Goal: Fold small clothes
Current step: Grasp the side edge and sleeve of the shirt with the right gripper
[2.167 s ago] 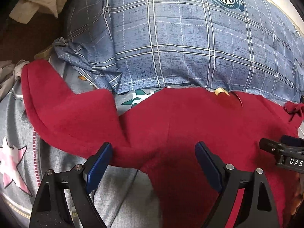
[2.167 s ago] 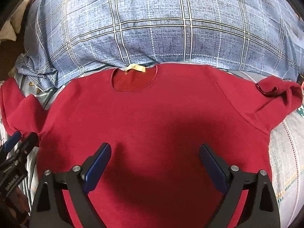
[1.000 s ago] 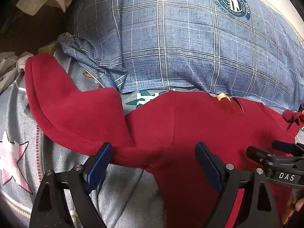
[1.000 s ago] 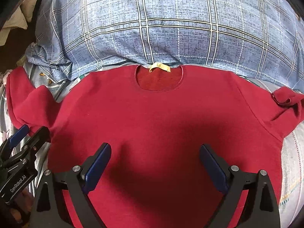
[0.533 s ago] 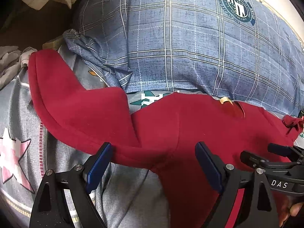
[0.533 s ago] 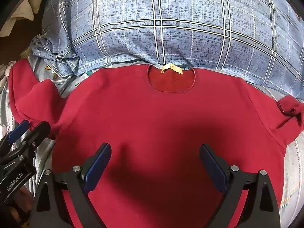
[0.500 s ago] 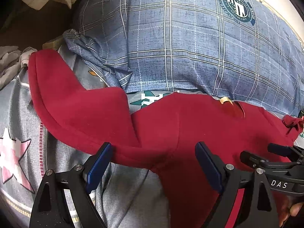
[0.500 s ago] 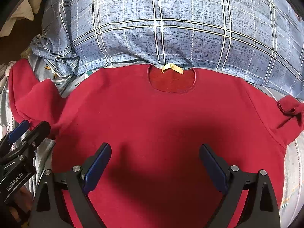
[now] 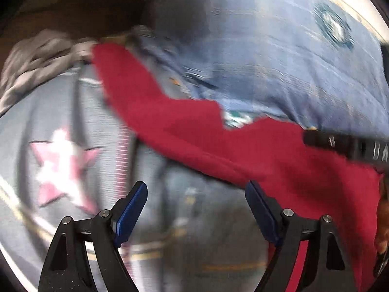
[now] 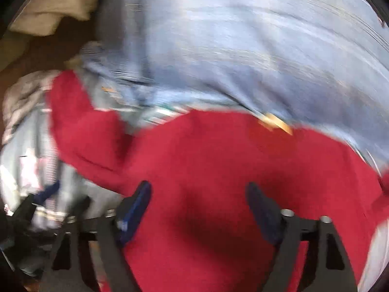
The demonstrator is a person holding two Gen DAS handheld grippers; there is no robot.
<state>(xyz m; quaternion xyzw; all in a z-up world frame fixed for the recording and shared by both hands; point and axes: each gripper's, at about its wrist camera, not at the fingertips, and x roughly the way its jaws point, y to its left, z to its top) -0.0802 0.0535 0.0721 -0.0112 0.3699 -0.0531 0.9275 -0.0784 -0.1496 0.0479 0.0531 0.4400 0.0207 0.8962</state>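
Lying spread across a grey star-print bedsheet, a red top fills the lower half of the right wrist view, its neckline and a small yellow label at right of centre, touching the lower edge of a blue plaid pillow. One sleeve runs toward the upper left of the left wrist view, ending beside crumpled grey cloth. The left gripper stands over bare sheet just below the sleeve, its jaws wide but closing with nothing between them. The right gripper stands over the body of the garment, jaws closing too, pads not visibly pressing the fabric. Both views are heavily motion-blurred. Beige fabric sits at upper left.
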